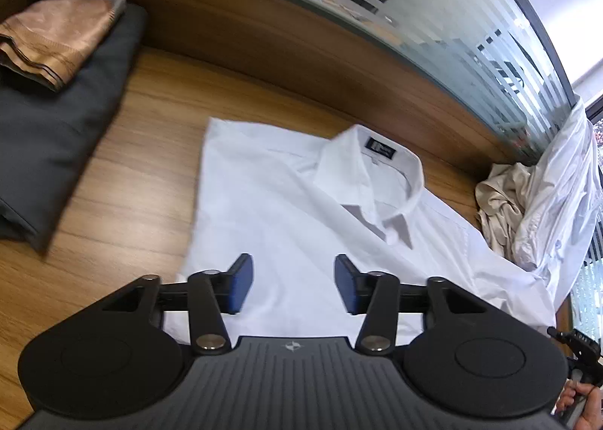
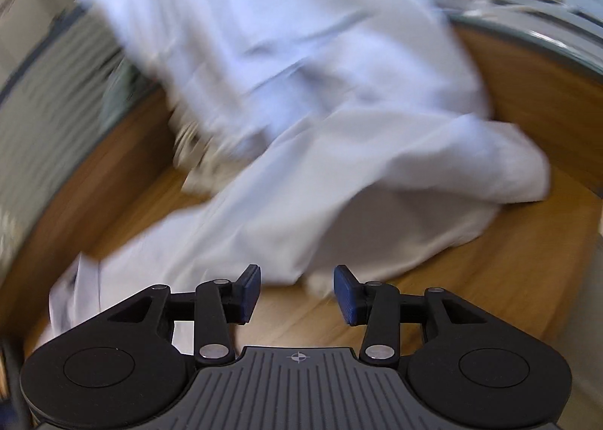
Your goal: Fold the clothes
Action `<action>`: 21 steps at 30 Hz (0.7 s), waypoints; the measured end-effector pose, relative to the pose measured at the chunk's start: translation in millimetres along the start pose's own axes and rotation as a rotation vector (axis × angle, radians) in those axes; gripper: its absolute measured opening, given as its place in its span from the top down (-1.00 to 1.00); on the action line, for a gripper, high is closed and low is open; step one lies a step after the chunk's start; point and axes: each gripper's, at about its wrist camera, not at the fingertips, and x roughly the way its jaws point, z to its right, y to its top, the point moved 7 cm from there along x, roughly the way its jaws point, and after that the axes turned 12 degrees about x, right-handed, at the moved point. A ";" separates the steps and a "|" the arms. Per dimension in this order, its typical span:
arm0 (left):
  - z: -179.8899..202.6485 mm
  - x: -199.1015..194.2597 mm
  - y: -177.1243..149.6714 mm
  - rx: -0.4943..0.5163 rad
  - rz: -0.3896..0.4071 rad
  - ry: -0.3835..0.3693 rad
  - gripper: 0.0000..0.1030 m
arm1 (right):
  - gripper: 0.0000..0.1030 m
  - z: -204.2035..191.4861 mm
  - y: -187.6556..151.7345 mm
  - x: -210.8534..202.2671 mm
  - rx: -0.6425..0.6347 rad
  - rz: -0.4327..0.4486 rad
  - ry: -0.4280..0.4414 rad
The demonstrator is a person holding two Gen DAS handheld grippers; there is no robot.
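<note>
Holding both grippers with jaws spread and empty, we keep the left gripper [image 1: 292, 285] over the white shirt [image 1: 286, 204], the right gripper [image 2: 296, 292] near its blurred sleeve [image 2: 339, 173].

Left gripper [image 1: 290, 285] and right gripper [image 2: 297, 294], black linkages, blue pads, silver pivot screws, ribbed grey base, crosshair mark

A wooden table against a frosted glass partition, in daylight.

Ahead of my jaws the table [image 1: 124, 211] runs in warm wood-grain planks to a raised wooden ledge [image 1: 264, 34], and above that stands a glass wall [image 1: 471, 53] banded with frosted stripes in a dark frame. Far to the right of my left jaws a bright window [image 1: 588, 30] lets in pale light.
</note>
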 end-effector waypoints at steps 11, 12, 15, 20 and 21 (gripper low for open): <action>58.3 9.6 -4.8 -0.015 -0.007 -0.087 -0.38 | -0.27 59.0 60.2 36.3 0.393 0.096 -0.015; 63.4 10.2 -5.4 -0.014 -0.006 -0.093 -0.38 | -0.24 63.3 63.0 40.7 0.425 0.103 -0.016; 76.9 11.4 -8.0 0.006 -0.004 -0.101 -0.39 | 0.30 71.1 69.5 48.1 0.480 0.112 0.013; 85.5 7.5 -13.3 0.089 0.004 -0.069 -0.39 | 0.94 54.3 75.5 34.5 0.425 0.139 0.093; 85.6 6.3 -14.3 0.106 0.006 -0.060 -0.39 | 0.94 45.7 75.6 27.2 0.384 0.150 0.108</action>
